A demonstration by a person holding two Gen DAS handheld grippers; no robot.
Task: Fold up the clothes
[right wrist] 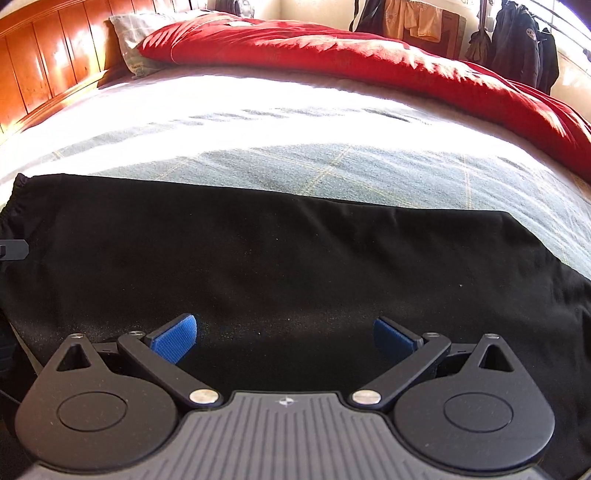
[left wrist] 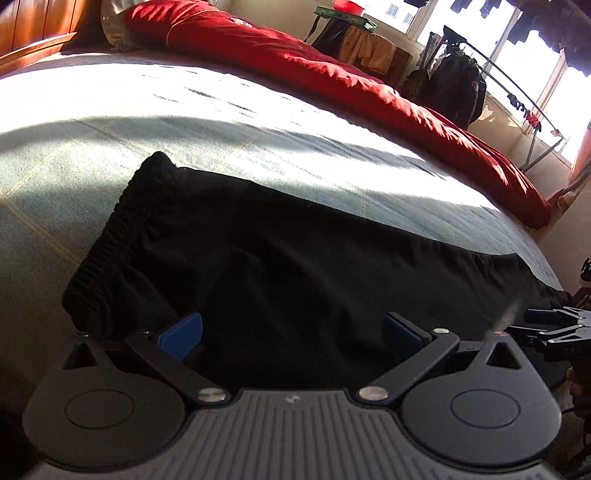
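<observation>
A pair of black trousers [left wrist: 288,254] lies flat along the near edge of the bed, its elastic waistband [left wrist: 110,240] at the left. My left gripper [left wrist: 291,334] is open, hovering low over the waist end with nothing between its blue pads [left wrist: 181,332]. In the right wrist view the same black trousers [right wrist: 295,266] stretch across the frame. My right gripper [right wrist: 284,338] is open above the leg part, its blue pads [right wrist: 173,341] wide apart. The right gripper's black tip [left wrist: 554,328] shows at the right edge of the left wrist view.
The bed has a pale checked bedspread [right wrist: 332,173] with sunlit patches. A red duvet [right wrist: 369,62] is bunched along the far side, a pillow [right wrist: 129,33] by the wooden headboard [right wrist: 44,62]. Jackets hang on a rack [left wrist: 458,85] near bright windows.
</observation>
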